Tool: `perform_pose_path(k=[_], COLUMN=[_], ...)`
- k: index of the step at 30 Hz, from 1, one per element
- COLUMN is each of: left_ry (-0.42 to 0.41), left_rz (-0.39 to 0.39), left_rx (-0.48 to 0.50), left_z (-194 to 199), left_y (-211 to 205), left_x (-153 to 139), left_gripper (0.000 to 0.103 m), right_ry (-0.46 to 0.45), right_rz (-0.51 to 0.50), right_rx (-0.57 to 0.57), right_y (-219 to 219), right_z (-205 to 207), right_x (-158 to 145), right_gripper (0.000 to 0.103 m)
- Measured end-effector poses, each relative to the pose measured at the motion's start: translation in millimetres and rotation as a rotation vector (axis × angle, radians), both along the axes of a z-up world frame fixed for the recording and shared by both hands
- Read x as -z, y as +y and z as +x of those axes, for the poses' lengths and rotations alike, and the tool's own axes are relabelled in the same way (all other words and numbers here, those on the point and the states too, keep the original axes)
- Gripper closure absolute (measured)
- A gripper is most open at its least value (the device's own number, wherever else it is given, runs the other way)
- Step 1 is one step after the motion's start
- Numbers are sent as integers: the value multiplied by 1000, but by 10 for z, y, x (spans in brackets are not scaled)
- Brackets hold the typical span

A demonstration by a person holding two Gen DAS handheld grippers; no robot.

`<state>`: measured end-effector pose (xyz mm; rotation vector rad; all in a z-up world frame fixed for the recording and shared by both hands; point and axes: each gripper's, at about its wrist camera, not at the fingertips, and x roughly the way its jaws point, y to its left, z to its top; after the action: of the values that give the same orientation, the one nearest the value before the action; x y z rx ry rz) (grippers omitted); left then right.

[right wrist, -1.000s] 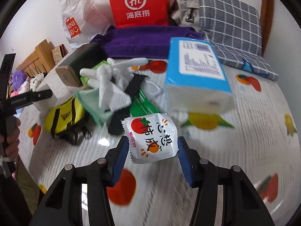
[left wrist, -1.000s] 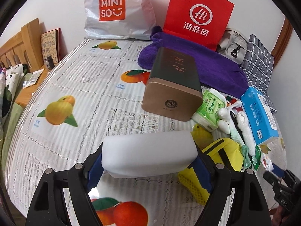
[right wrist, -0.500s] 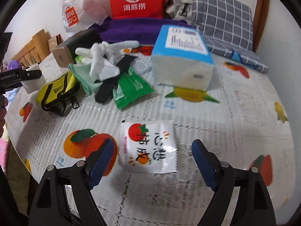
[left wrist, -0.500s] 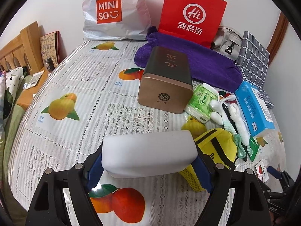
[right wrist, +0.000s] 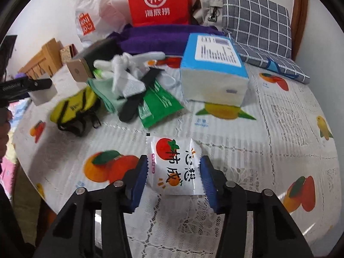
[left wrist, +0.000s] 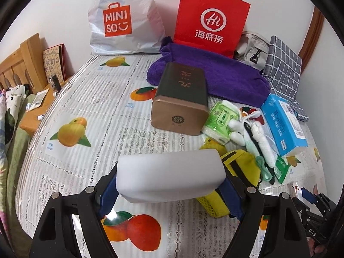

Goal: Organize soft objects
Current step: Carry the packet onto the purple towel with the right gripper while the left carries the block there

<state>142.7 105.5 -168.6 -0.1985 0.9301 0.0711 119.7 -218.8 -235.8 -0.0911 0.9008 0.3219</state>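
Near table edge (right wrist: 64, 193) — left hand-held gripper (left wrist: 169, 185) clamps white sponge (left wrist: 169, 176); right hand-held gripper (right wrist: 174, 178) pinches snack packet (right wrist: 174, 165).

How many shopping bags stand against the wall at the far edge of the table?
2. The white plastic MINISO bag stands on the left, and the red paper Hi bag stands to its right, behind the purple towel. Others may be hidden.

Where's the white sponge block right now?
The white sponge block is clamped in the left tool, low centre of the left wrist view, beside the yellow bag.
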Motion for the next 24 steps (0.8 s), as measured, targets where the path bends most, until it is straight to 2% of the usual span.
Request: perform_pose_path(k=[14, 24], left_ry=[-41, -74], left_rz=[12, 23], left_rx=[17, 25], left_z=[60, 126], left_y=[16, 26], left_x=[-325, -585], left_gripper=[21, 21], right_ry=[-57, -116], right_rz=[69, 102], right_rx=[15, -5], right_y=[-72, 11], right_z=[20, 228], right_x=[-429, -758], right_gripper=[55, 55])
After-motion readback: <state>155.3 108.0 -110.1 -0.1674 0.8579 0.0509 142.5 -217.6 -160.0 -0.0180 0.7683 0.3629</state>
